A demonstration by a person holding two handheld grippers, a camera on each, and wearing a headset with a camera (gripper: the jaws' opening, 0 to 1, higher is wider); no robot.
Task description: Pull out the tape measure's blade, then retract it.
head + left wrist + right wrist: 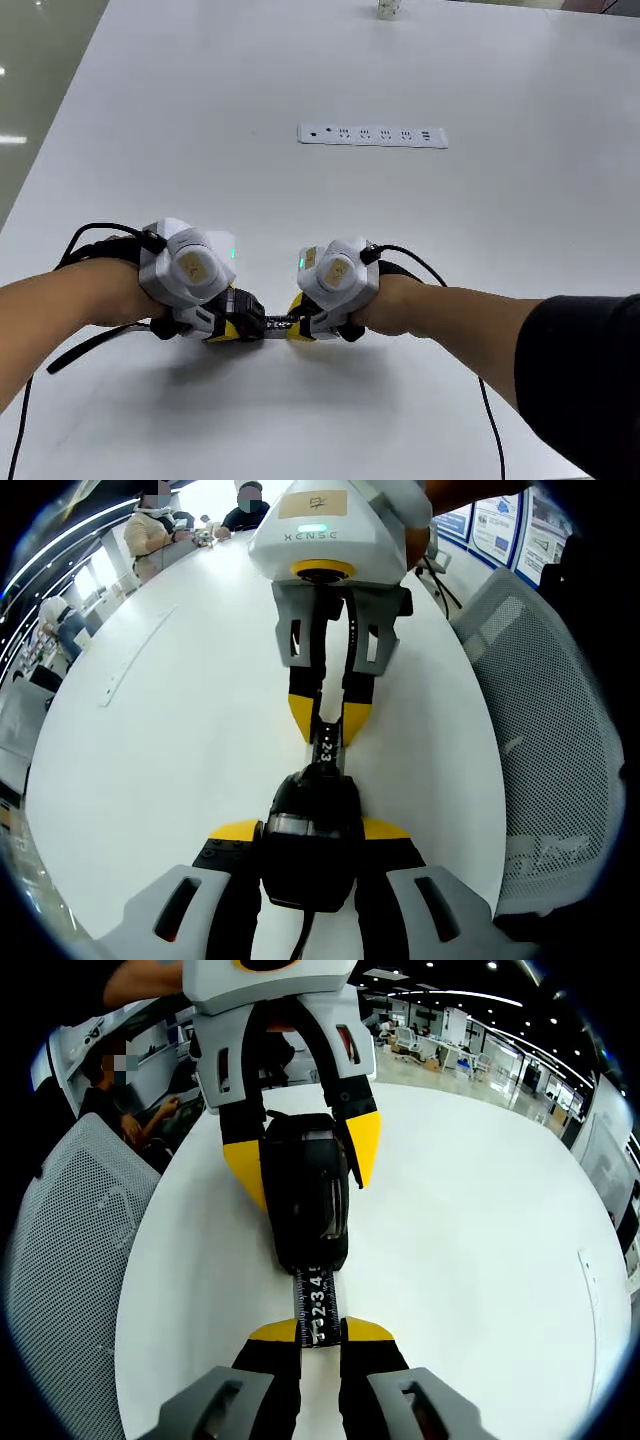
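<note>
Snugly, tape measure (308,840) between left fingers (235,832)

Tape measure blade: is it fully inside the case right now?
No, a short numbered stretch of blade runs from the case into the right gripper.

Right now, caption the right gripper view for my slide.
The right gripper pinches the short exposed blade of the black tape measure clamped by the left gripper, at a white table.

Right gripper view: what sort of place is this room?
Probably an open-plan office or lab: a large white table, a grey mesh office chair, and rows of desks under ceiling lights in the background.
</note>
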